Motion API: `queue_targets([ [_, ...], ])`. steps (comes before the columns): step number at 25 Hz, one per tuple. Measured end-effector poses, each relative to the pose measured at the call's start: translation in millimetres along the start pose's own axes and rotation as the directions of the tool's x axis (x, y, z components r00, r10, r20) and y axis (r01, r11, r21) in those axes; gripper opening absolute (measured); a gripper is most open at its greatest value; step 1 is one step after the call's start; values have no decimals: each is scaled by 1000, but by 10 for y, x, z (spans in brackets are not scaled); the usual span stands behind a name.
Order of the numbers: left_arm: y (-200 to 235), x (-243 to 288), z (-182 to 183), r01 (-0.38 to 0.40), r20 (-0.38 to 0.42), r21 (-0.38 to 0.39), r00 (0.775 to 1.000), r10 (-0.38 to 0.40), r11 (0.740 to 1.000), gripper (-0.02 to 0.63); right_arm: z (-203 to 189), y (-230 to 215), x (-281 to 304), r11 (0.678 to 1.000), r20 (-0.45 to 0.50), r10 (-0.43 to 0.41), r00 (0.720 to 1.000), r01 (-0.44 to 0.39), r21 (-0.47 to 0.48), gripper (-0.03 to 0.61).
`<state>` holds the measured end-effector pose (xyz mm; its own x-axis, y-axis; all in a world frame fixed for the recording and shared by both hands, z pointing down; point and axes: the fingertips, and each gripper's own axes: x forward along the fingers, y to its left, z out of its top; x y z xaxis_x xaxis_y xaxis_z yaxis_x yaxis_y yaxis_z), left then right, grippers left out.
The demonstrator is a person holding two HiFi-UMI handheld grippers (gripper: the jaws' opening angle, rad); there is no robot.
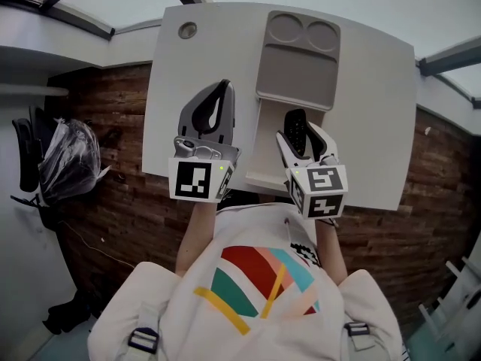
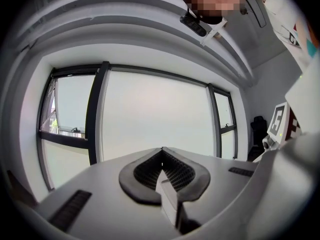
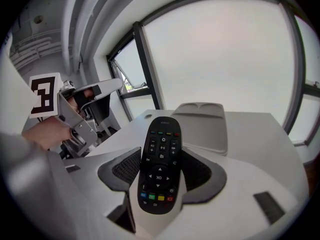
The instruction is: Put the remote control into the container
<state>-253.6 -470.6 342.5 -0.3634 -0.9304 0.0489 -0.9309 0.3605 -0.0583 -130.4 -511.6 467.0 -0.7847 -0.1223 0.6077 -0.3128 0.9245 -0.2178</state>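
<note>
A black remote control point(image 1: 294, 123) with coloured buttons sits between the jaws of my right gripper point(image 1: 302, 137), which is shut on it. In the right gripper view the remote point(image 3: 160, 164) lies face up between the dark pads, pointing toward the beige container point(image 3: 200, 126). That container point(image 1: 294, 74) has two round recesses at its far end and an open compartment at its near end; the remote hangs over that near end. My left gripper point(image 1: 223, 89) is shut on nothing over the table to the container's left; its pads point(image 2: 150, 171) meet at the tip.
The white table point(image 1: 368, 111) has a round grommet point(image 1: 187, 30) at its far left. Brick-patterned floor surrounds it, and a dark bag on a chair point(image 1: 68, 160) stands to the left. Large windows fill both gripper views.
</note>
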Motion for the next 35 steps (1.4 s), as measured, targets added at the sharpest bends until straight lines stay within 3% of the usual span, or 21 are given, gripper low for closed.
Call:
queue_targets([
  [3,38,-14,-164,-5,-22,-20,1000,4,1000,8,-163,10,163,1000,-42,-5,999,5,19,256],
  [10,-41,-14,-419,20,-70,-19,997,-21,1000,8,-498,90,505,998,-173,-24,985,14,-60,256],
  [21,181,-142,-531,-40,-87,-44,996,36,998,8,-935,155,776,972,-398,-102,912,5,-237,256],
  [29,357,-237,-559,-79,-87,-40,993,75,996,8,-956,178,830,960,-400,-134,907,18,-281,256],
  [35,326,-229,-556,-66,-87,-36,994,63,997,8,-977,156,814,977,-364,-149,919,81,-195,256],
])
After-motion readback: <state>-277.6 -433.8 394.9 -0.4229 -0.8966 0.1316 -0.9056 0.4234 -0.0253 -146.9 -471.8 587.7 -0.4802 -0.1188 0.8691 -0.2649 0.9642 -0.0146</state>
